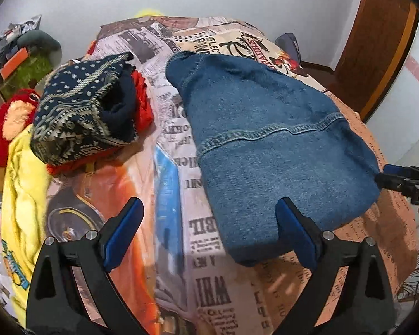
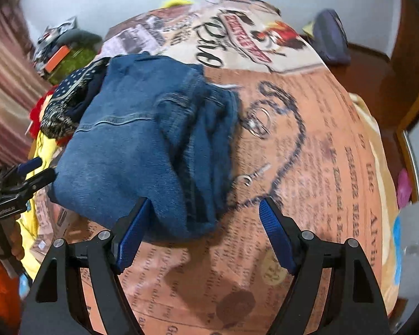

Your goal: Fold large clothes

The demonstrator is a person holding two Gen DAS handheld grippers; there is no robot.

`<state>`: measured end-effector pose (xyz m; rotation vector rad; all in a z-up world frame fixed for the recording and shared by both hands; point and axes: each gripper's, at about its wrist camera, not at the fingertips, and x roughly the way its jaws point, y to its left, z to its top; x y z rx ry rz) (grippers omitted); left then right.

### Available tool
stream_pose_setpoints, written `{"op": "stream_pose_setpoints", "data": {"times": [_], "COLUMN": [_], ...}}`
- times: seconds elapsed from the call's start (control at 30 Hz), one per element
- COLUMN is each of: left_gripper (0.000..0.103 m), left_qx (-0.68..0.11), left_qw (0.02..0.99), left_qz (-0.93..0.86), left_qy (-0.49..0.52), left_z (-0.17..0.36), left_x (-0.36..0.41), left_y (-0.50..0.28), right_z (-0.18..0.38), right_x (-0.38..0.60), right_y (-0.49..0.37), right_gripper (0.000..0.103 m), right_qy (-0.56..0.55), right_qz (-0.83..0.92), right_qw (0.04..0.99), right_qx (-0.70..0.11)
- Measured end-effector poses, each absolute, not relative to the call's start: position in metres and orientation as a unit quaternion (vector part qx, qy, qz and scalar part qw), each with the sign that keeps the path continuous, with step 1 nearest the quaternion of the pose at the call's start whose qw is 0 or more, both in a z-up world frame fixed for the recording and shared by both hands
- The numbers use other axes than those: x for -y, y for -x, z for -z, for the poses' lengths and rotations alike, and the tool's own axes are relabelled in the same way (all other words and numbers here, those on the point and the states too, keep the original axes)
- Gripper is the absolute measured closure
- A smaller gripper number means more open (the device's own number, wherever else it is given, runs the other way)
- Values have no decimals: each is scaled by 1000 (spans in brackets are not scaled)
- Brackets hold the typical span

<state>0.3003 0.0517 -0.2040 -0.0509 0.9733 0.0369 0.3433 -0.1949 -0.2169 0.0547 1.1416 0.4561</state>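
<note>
While jeans (image 1: 265, 145) lie folded, left claw (image 1: 209, 231) wide, empty

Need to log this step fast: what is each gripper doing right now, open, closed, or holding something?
Left gripper: open, holding nothing; the folded jeans lie beside it.
Right gripper: open, nothing clamped; the jeans' near edge lies between its fingers.

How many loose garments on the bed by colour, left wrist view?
Blue denim: 1
Navy patterned: 1
Plain dark navy: 1
Red-orange: 1
Yellow: 1
Total: 5. More may be hidden in the pile.
</note>
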Motion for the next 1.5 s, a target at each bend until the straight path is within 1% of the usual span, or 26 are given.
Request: {"op": "stream_pose_setpoints", "data": {"times": [0.07, 0.2, 0.37, 0.5, 0.67, 0.77, 0.8, 0.87, 0.93, 1.17, 1.23, 1.3, 1.43, 1.47, 1.5], "left_gripper": [7, 7, 7, 7, 7, 7, 7, 7, 7, 7, 7, 6, 7, 7, 11], "left_qx": [-458, -443, -431, -438, -454, -474, -483, -500, -510, -545, -552, -554, -549, -549, -547], "left_qw": [889, 896, 902, 899, 890, 879, 874, 862, 850, 792, 773, 759, 754, 753, 751], "left_qz": [-29, -35, -31, -23, -12, 12, 22, 46, 72, 138, 153, 161, 165, 166, 171], "left_qy": [14, 21, 20, 19, 25, 37, 44, 72, 113, 236, 273, 302, 321, 323, 327], "left_z": [199, 189, 181, 186, 200, 213, 217, 228, 237, 275, 285, 293, 294, 294, 293], "left_x": [-54, -63, -67, -67, -68, -68, -68, -71, -76, -92, -95, -99, -101, -102, -100], "left_y": [-300, -305, -317, -333, -353, -367, -371, -382, -390, -419, -424, -428, -433, -434, -436], "right_z": [207, 184, 174, 191, 228, 246, 250, 260, 272, 299, 303, 302, 297, 296, 293], "right_x": [194, 182, 164, 152, 147, 155, 159, 167, 171, 169, 166, 165, 161, 160, 156], "right_y": [-340, -334, -349, -373, -405, -419, -423, -434, -442, -455, -457, -457, -454, -455, -457], "right_gripper": [27, 27, 27, 27, 27, 27, 26, 21, 14, 12, 8, 8, 9, 11, 18], "right_qy": [-12, 31, 37, 25, 14, -31, -47, -82, -106, -172, -178, -175, -172, -174, -175], "right_qz": [-204, -209, -237, -257, -263, -288, -293, -302, -307, -333, -340, -342, -341, -342, -344], "right_qw": [823, 845, 847, 826, 789, 762, 755, 740, 725, 684, 680, 684, 691, 691, 692], "right_qx": [-530, -491, -475, -500, -555, -579, -584, -595, -608, -626, -625, -620, -614, -613, -611]}}
